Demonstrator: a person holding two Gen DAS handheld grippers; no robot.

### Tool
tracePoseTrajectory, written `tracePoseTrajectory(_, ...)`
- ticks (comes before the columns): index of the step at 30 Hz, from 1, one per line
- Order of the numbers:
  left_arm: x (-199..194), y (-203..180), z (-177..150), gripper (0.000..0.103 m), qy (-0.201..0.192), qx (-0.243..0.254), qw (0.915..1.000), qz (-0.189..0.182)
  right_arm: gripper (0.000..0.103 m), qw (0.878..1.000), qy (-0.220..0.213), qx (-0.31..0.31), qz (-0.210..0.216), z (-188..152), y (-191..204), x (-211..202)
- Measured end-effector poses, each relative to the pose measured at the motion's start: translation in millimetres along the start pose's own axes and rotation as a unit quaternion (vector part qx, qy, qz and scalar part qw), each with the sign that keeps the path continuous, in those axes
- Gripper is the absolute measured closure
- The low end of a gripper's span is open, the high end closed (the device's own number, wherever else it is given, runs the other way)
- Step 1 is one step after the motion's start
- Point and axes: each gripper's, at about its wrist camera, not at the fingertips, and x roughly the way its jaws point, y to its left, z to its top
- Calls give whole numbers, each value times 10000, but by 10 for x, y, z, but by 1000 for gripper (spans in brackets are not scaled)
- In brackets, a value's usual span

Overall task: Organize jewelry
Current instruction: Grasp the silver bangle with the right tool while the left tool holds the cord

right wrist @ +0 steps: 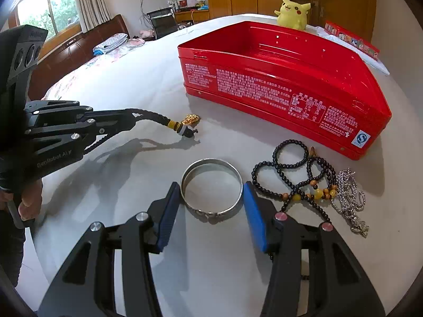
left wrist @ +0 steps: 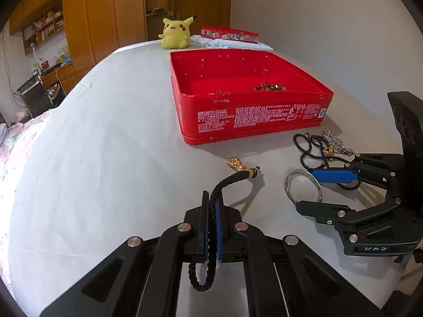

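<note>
Left wrist: left claw (left wrist: 211,227) grips braided cord (left wrist: 227,182); right claw (right wrist: 208,219) brackets bangle (right wrist: 211,187)

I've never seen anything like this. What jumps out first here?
The big red tin stands open on the white table, with a beaded bracelet already lying inside. In front of it, the left gripper is shut on a black braided cord with a gold charm. The right gripper is open around a silver bangle, beside a tangle of black beads.
</note>
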Motion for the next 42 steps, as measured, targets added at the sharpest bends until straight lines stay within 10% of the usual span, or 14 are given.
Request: tracePoseTrajectory(42, -809, -390, 458, 99, -751, 554, 9952, 292, 55, 9973, -721, 17, 122, 40, -82, -1013)
